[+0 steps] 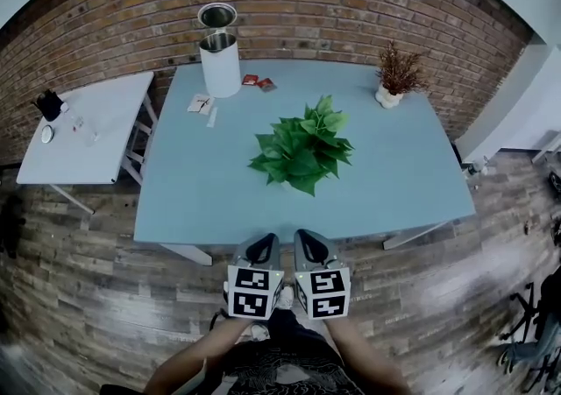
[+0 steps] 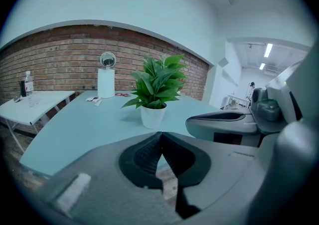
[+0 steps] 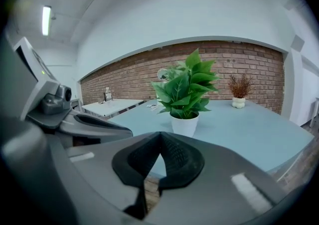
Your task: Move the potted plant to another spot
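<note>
The potted plant (image 1: 302, 152), broad green leaves in a small white pot (image 2: 153, 115), stands upright near the middle of the light blue table (image 1: 403, 183). Both grippers hover side by side just off the table's near edge, pointing at the plant and well short of it. My left gripper (image 1: 263, 241) is shut with nothing between its pads (image 2: 160, 134). My right gripper (image 1: 308, 237) is shut too and holds nothing (image 3: 159, 134). In the right gripper view the plant (image 3: 185, 89) rises straight ahead across bare tabletop.
A white cylinder bin (image 1: 220, 60) with a round mirror above it stands at the table's far left, with cards (image 1: 201, 104) and red bits (image 1: 259, 81) beside it. A dried plant in a white vase (image 1: 396, 74) sits at the far right. A white side table (image 1: 88, 126) stands left.
</note>
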